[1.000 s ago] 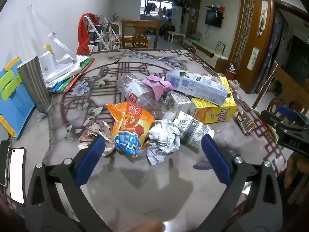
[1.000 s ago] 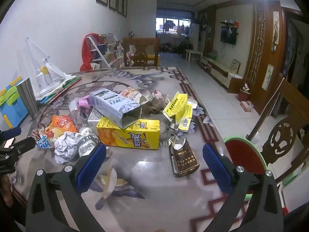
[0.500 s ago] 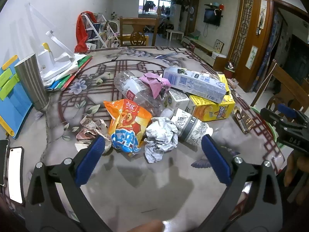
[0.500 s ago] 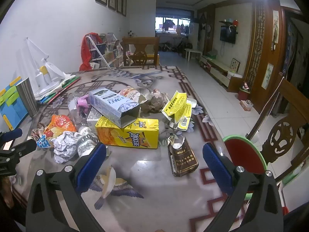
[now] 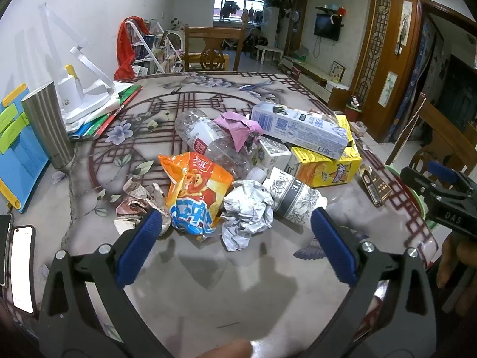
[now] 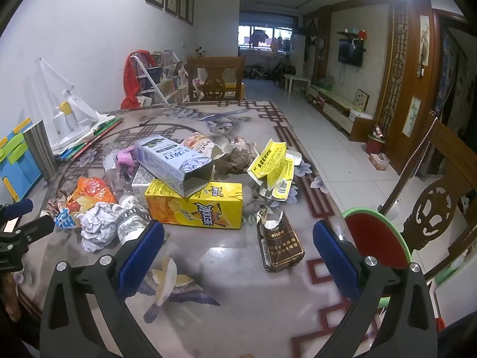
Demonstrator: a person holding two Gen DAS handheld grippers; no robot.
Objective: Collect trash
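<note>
Behind blue carton [image 6: 174,161], crumpled wrappers — partly hidden, print unreadable

A steel cup [image 5: 49,125] stands near the table's [image 5: 208,283] left edge, beside a white lamp [image 5: 83,95] on books [image 5: 101,116]; two phones [image 5: 21,268] lie at the near-left corner

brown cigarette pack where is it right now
In the right wrist view the brown cigarette pack lies flat on the table, just right of the yellow box, ahead of the open right gripper.
</note>
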